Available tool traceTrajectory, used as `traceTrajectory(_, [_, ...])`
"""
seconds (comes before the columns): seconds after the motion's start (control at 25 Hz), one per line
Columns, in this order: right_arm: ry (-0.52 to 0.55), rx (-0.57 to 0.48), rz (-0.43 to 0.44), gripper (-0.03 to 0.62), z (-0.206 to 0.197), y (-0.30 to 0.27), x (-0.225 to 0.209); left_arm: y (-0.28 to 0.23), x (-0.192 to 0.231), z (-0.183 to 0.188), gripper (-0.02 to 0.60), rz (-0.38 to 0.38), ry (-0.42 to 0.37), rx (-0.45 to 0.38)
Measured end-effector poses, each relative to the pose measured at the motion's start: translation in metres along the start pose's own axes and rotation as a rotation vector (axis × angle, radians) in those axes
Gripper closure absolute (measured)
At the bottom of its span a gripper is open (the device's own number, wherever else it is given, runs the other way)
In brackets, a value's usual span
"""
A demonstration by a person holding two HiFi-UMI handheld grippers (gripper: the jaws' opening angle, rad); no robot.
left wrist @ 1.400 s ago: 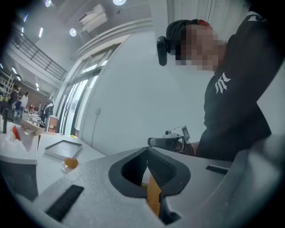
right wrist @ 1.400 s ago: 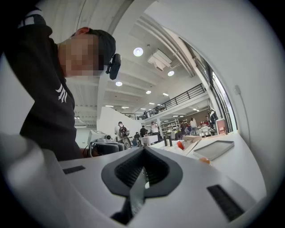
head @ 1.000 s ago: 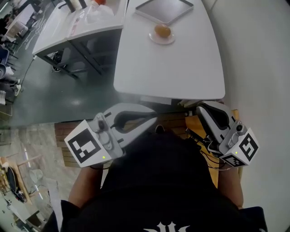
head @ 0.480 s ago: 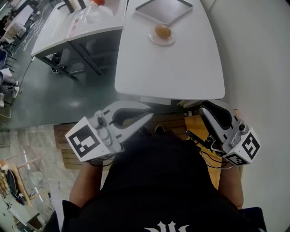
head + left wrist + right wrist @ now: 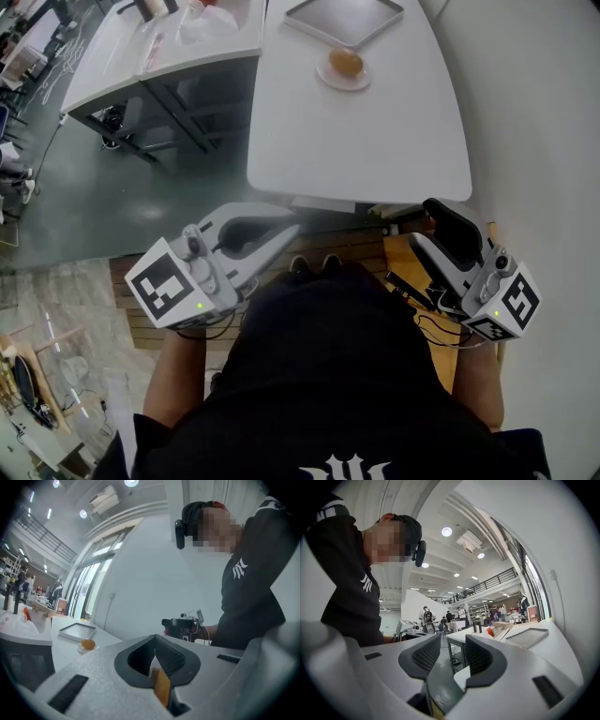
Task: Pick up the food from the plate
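Left hand-held gripper [image 5: 289, 229]: jaws closed together, empty. Right hand-held gripper [image 5: 436, 217]: jaws partly apart, just been opening, empty. Both are short of the table [image 5: 375, 141] near edge. The food [image 5: 346, 62] lies on the plate [image 5: 343, 82] at the far end, well apart from both.

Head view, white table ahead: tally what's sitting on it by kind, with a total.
Metal tray: 1
Plate: 1
Round orange-brown food item: 1
Total: 3
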State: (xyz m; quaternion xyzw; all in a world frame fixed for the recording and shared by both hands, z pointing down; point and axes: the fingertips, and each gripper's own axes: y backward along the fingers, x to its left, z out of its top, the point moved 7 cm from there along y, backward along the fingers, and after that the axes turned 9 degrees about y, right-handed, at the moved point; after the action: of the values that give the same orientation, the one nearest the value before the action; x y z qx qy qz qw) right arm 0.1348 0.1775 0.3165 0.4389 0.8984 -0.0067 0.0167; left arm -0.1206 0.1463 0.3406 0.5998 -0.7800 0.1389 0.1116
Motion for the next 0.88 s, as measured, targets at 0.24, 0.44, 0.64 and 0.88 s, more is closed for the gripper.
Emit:
traceTrajectory(0.24, [-0.019, 0.003, -0.026, 0.422, -0.008, -0.015, -0.001, 0.008, 0.025, -0.016, 0.575, -0.012, 0.035, -0.006])
traceTrajectory(0.44, [-0.011, -0.02, -0.078, 0.35, 0.002, -0.003, -0.011, 0.0, 0.031, -0.009, 0.576, -0.033, 0.036, -0.013])
traceTrajectory(0.64, [-0.021, -0.01, -0.09, 0.338, 0.013, -0.002, -0.02, -0.011, 0.032, 0.002, 0.575, -0.047, 0.054, -0.011])
traceTrajectory(0.88, [-0.024, -0.051, -0.087, 0.336, 0.019, -0.022, -0.057, -0.04, 0.062, 0.019, 0.575, -0.062, 0.031, 0.0])
